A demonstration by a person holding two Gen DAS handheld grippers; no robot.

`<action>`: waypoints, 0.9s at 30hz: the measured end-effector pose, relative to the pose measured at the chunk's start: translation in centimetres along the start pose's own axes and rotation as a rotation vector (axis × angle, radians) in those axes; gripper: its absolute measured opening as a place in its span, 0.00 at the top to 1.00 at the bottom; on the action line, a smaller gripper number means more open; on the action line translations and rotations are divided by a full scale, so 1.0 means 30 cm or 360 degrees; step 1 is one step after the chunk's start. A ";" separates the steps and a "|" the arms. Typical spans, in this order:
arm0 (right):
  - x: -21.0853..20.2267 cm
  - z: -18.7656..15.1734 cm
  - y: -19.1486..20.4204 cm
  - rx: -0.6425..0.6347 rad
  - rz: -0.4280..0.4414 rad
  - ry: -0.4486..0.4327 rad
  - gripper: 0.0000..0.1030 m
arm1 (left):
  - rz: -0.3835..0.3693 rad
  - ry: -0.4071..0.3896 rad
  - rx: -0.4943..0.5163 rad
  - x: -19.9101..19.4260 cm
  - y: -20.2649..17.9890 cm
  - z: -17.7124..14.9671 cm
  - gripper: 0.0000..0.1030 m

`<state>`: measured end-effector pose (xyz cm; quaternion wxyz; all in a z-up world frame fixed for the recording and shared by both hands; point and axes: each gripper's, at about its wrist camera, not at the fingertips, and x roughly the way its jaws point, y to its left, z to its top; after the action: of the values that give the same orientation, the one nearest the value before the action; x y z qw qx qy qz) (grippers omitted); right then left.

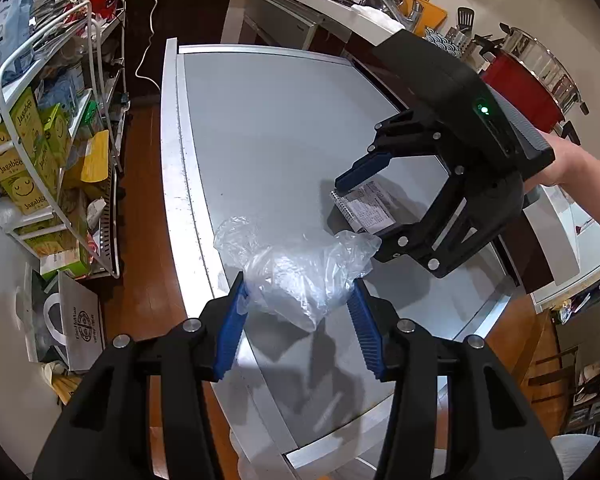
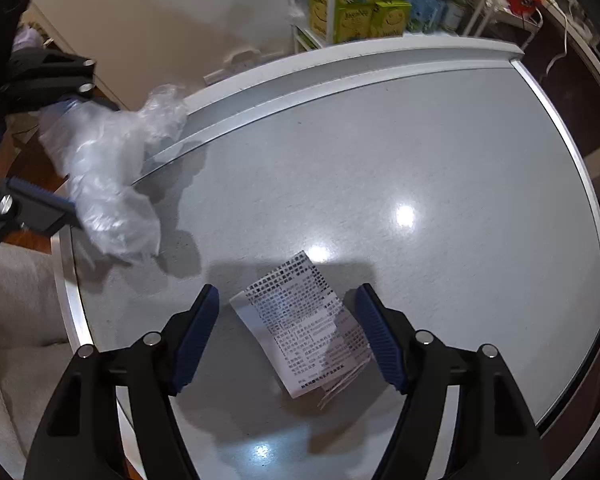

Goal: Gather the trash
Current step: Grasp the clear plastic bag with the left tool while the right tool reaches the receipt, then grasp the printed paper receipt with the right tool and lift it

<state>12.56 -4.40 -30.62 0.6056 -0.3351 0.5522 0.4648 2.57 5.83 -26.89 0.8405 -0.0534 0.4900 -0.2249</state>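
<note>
Trash on this grey tabletop comes to two pieces: a crumpled clear plastic bag and a printed paper slip. The left gripper has its blue pads pressed into the bag from both sides and holds it just above the table's near edge. The slip lies flat on the table, between the fingers of the right gripper, which points almost straight down over it; those fingers stand partly open, one on each side of the paper, not yet pinching it. The step in hand looks like picking up the slip. Thin and flat as it is, the next move likely calls for the tips to press onto the surface and close so the paper buckles up between them.
</note>
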 end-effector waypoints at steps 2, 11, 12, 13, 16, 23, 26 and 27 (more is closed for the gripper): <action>-0.008 -0.006 -0.014 0.0011 -0.0006 -0.0006 0.45 | -0.0001 0.0004 0.0003 0.002 -0.001 0.002 0.51; -0.040 -0.048 0.013 0.0116 0.0001 -0.0052 0.74 | -0.0012 0.0009 0.0012 0.005 0.000 0.005 0.51; -0.046 -0.052 0.018 0.0142 -0.0004 -0.0056 0.74 | -0.0013 0.0009 0.0013 0.003 0.000 0.006 0.51; -0.051 -0.057 0.018 0.0156 -0.0003 -0.0060 0.74 | -0.0015 0.0008 0.0013 0.003 0.000 0.006 0.51; -0.065 -0.063 0.047 0.0159 0.0008 -0.0063 0.40 | -0.0017 0.0003 0.0012 -0.001 0.003 0.007 0.51; -0.089 -0.025 0.034 -0.0051 -0.0042 -0.0032 0.10 | -0.0022 0.0003 -0.0020 -0.006 0.017 0.002 0.51; -0.068 0.011 0.007 -0.0122 -0.0059 0.0090 0.10 | -0.0017 -0.0003 -0.0026 -0.010 0.019 0.000 0.51; -0.067 0.018 -0.010 -0.0121 -0.0065 0.0119 0.10 | -0.0014 -0.0006 -0.0028 -0.012 0.021 -0.001 0.51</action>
<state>13.12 -4.40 -28.58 0.5806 -0.3864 0.5494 0.4602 2.60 6.54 -26.80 0.8399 -0.0636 0.4901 -0.2242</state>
